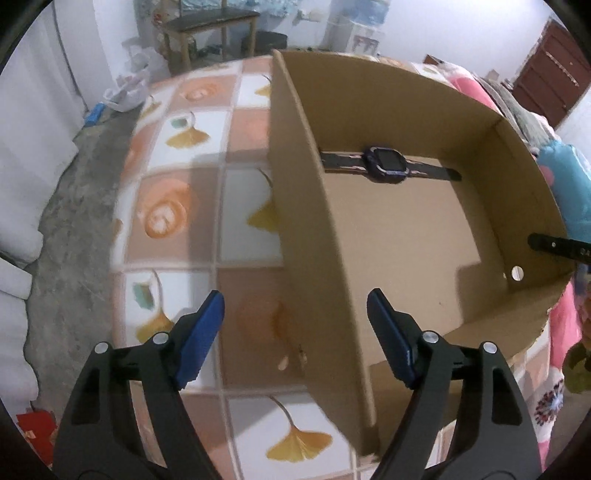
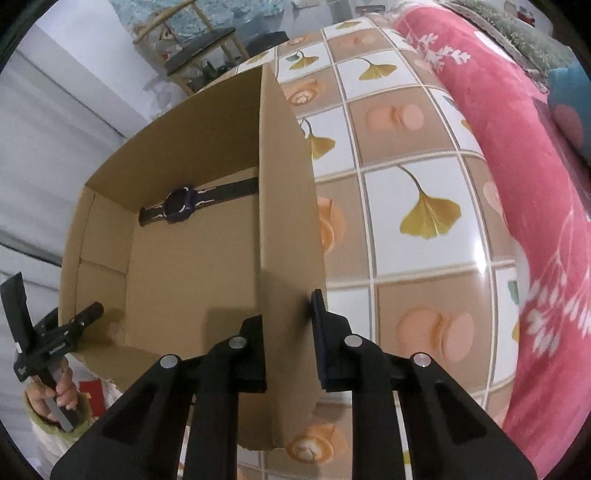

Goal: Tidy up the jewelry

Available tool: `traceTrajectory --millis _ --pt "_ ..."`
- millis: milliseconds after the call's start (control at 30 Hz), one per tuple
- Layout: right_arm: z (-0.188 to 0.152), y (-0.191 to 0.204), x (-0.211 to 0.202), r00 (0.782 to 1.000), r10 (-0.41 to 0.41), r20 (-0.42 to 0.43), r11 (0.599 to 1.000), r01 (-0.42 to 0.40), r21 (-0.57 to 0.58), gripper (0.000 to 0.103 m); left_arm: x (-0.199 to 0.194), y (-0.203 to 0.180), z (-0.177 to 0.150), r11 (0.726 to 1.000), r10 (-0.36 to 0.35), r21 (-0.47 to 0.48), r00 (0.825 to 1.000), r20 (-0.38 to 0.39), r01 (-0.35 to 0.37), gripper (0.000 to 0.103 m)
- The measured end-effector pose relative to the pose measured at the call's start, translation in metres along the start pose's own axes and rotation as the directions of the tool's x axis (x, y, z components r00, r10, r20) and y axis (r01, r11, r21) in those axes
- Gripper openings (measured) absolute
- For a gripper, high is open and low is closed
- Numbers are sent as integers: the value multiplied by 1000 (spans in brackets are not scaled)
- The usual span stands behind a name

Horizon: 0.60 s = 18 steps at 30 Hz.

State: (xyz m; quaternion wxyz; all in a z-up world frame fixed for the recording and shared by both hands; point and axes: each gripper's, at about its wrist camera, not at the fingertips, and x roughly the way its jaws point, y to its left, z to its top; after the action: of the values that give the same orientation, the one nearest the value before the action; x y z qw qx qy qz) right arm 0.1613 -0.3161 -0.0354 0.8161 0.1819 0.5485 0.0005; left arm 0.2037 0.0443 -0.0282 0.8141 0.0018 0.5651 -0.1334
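An open cardboard box (image 1: 406,236) stands on the tiled table; it also shows in the right wrist view (image 2: 184,266). A dark purple smartwatch (image 1: 386,165) lies flat on the box floor by the far wall, also seen in the right wrist view (image 2: 181,205). My left gripper (image 1: 295,332) is open, its blue pads on either side of the box's left wall without touching it. My right gripper (image 2: 288,325) straddles the box's right wall (image 2: 288,229), its pads close on each side of the cardboard. The left gripper shows in the right wrist view (image 2: 51,339), held by a hand.
The table (image 2: 424,184) has a tile pattern with ginkgo leaves and peaches. A pink floral blanket (image 2: 517,166) lies to the right of it. A wooden chair (image 1: 210,22) and white bags stand on the floor beyond. The concrete floor (image 1: 74,206) is left of the table.
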Motion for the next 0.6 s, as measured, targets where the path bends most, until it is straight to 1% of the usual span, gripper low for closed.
traceTrajectory --millis 167,267,333,400,433,467,533,567,600 --pt "-27 -7 -9 1000 7 -4 1000 -7 7 18 -4 -6 -26 999 -31 -9 999 -13 31 75" --pt "-46 -8 -17 1000 11 0 1000 -11 9 18 -12 -9 -47 999 -40 -15 999 -3 40 75" --pt "-52 -10 -19 1000 22 10 1000 -22 13 19 -17 -8 -55 999 -44 -19 999 15 44 75" --pt "-56 -13 -25 998 50 48 998 -51 24 19 -24 -6 -58 999 -30 -26 997 69 32 75" --pt "-58 -15 -35 994 66 92 997 -70 39 19 -30 -3 -58 999 -20 -36 995 97 24 76" --pt "-61 -16 -46 989 64 135 996 -71 50 19 -37 0 -60 998 -10 -54 991 132 18 76" --pt "-69 -14 -70 977 60 204 995 -75 67 21 -62 11 -65 994 5 -104 974 229 20 77" --pt "-77 -7 -89 967 82 240 993 -99 62 25 -76 16 -70 991 14 -135 962 273 24 78" --pt "-82 2 -103 959 106 262 992 -122 44 37 -85 22 -75 987 21 -158 954 300 28 83"
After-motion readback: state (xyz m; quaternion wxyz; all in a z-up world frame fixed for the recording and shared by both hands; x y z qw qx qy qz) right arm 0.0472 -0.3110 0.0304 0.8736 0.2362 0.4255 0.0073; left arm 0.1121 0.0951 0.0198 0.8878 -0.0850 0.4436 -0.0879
